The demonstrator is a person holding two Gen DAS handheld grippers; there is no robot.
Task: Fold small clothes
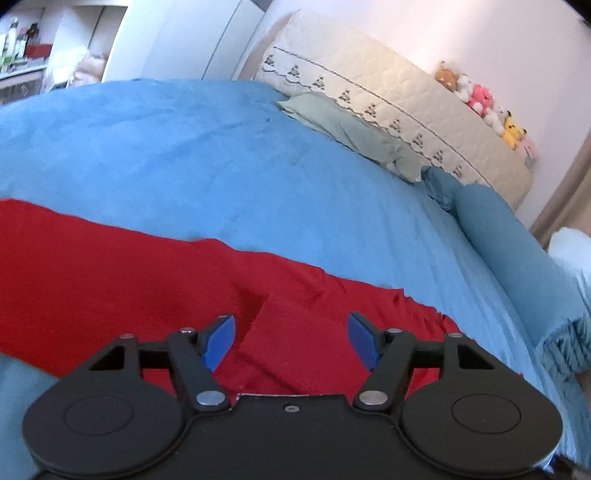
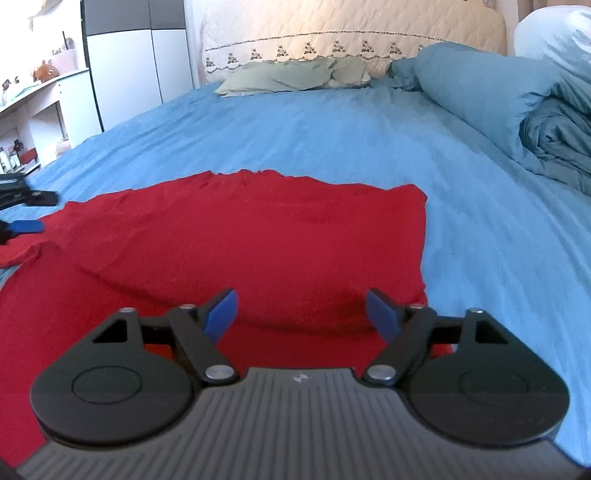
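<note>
A red garment (image 2: 258,240) lies spread on the blue bedsheet (image 2: 332,129), with a fold ridge across it near my right gripper. My right gripper (image 2: 301,314) hovers over its near part, blue pads wide apart with nothing between them. In the left wrist view the same red garment (image 1: 129,277) stretches across the frame with a small raised flap in the middle. My left gripper (image 1: 291,339) stands open just above it, holding nothing. The left gripper's blue fingertip (image 2: 26,226) shows at the right wrist view's left edge, beside the garment's sleeve end.
A grey-green pillow (image 2: 288,75) and quilted headboard (image 2: 351,33) are at the bed's far end. A bunched teal duvet (image 2: 517,107) sits on the right side. White cupboards and shelves (image 2: 125,74) stand to the left. Plush toys (image 1: 480,103) top the headboard.
</note>
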